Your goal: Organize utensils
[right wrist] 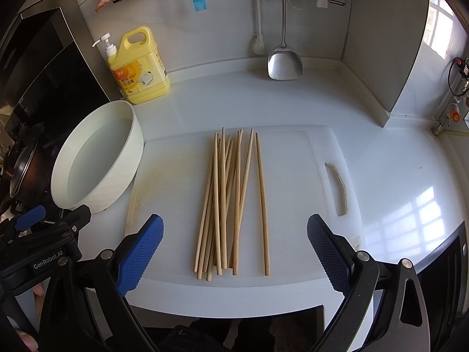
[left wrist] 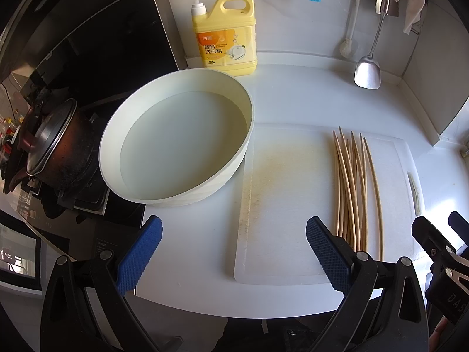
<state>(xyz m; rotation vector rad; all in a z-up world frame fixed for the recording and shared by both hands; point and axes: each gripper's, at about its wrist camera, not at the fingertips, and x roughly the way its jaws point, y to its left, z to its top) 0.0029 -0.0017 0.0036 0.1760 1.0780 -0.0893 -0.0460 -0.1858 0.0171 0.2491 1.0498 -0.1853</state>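
Several wooden chopsticks lie in a loose bundle on a white cutting board; one lies slightly apart on the right. They also show in the left wrist view, on the board's right side. My right gripper is open and empty, its blue pads either side of the chopsticks' near ends, above the board. My left gripper is open and empty over the board's near left corner, left of the chopsticks. A white basin with water stands left of the board.
A yellow dish-soap bottle stands behind the basin. A metal spatula, a brush and a blue silicone brush hang on the back wall. A dark pot sits on the stove at far left. The counter edge runs just below the grippers.
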